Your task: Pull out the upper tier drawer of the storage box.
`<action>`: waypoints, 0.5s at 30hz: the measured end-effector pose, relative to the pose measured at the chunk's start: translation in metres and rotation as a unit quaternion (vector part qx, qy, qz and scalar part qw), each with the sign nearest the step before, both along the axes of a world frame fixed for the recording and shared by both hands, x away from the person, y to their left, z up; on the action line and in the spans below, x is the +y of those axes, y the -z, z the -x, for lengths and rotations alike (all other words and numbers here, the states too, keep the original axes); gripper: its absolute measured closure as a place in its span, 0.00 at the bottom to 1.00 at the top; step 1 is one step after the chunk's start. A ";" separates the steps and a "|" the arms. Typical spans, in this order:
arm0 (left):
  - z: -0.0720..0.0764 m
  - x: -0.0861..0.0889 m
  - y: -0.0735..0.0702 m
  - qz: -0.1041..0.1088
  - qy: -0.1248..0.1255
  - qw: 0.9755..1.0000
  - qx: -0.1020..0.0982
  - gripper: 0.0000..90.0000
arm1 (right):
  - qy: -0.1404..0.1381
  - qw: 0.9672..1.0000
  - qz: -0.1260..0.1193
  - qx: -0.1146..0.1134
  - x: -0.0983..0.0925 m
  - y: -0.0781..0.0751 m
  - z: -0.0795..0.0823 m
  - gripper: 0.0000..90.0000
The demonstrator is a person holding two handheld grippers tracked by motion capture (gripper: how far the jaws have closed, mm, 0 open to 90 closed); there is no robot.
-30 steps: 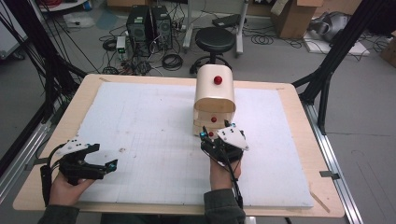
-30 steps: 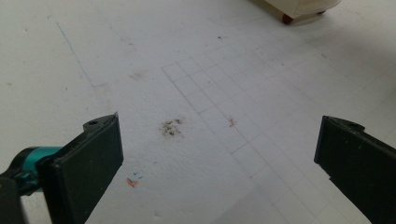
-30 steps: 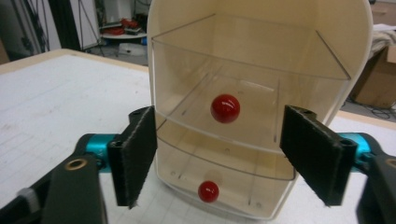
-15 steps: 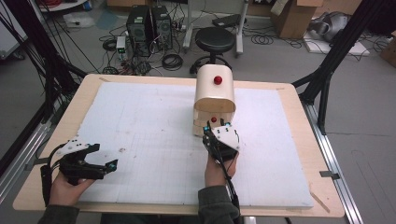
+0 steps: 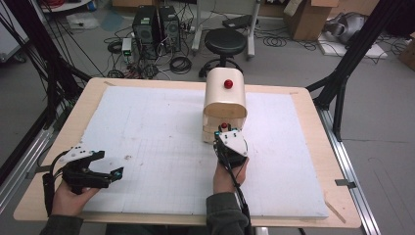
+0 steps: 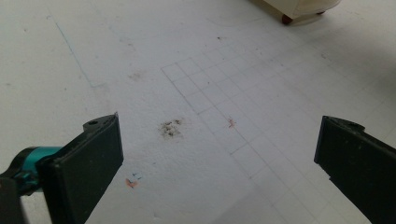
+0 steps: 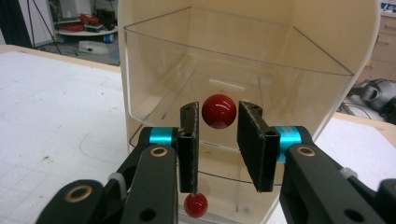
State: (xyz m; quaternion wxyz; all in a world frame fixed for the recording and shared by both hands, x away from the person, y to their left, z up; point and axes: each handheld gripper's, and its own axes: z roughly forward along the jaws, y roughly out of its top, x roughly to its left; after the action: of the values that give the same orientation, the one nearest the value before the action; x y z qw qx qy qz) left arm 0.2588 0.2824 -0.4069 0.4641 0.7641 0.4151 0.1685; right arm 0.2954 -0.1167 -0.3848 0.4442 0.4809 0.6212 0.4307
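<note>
Red knob (image 7: 219,111) sits clamped in right tool (image 7: 218,122); left tool (image 6: 219,154) gapes apart.

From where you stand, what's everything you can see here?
table: one, pale wood, centre.
foam board: one, white, gridded, covers the table.
drawer box: one, cream with clear drawers, far middle of the board.
knobs: three, red; top knob on the box, upper knob and lower knob on the drawer fronts.
stool: one, black, floor behind the table.
computer towers: two, black, floor, far left.
cardboard box: one, brown, far right.
left gripper: black, open, over bare board.
right gripper: black, jaws have just been closing, now on the upper knob.
</note>
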 end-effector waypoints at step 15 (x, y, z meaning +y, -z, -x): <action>0.000 -0.001 0.000 0.000 0.000 1.000 0.000 0.02 | -0.005 1.000 -0.006 0.001 -0.002 0.000 -0.001 0.81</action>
State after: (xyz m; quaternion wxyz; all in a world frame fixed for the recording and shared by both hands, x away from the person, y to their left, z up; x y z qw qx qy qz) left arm 0.2589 0.2818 -0.4067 0.4642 0.7641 0.4150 0.1685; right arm 0.2964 -0.1184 -0.3845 0.4386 0.4810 0.6217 0.4357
